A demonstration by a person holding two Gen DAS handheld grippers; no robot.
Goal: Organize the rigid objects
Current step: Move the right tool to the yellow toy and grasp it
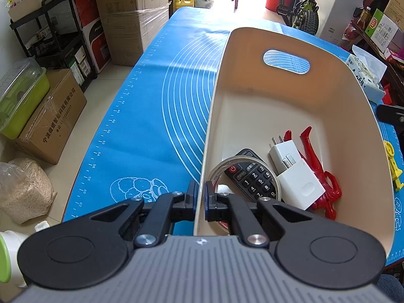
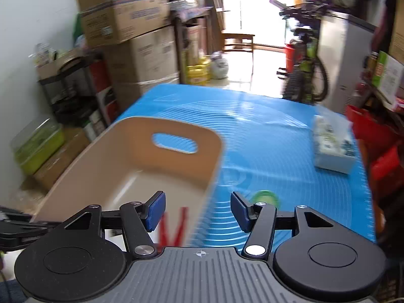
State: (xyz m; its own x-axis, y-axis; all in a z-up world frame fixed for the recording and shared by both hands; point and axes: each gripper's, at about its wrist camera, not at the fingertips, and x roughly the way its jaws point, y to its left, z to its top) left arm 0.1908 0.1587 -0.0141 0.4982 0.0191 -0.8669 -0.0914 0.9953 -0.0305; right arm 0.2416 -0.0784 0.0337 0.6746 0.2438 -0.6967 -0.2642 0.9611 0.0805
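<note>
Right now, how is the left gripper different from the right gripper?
The left gripper is shut, pinching the cream bin's wall; the right gripper is open, holding nothing. The left reaches over the bin's edge; the right hangs above bin and blue mat. Both have blue pads.

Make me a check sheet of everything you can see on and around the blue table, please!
Surface: blue mat with white rings covers the table.
Job's things: beige bin holds a tape roll, black remote, white charger and red tool. A yellow toy and a green thing, too blurred to name, lie on the mat outside it.
Clutter: tissue pack on the mat.
Grippers: left gripper shut on the bin's near wall; right gripper open, holding nothing.
Cables: nothing seen.
Surroundings: cardboard boxes, black shelf, bicycle.
</note>
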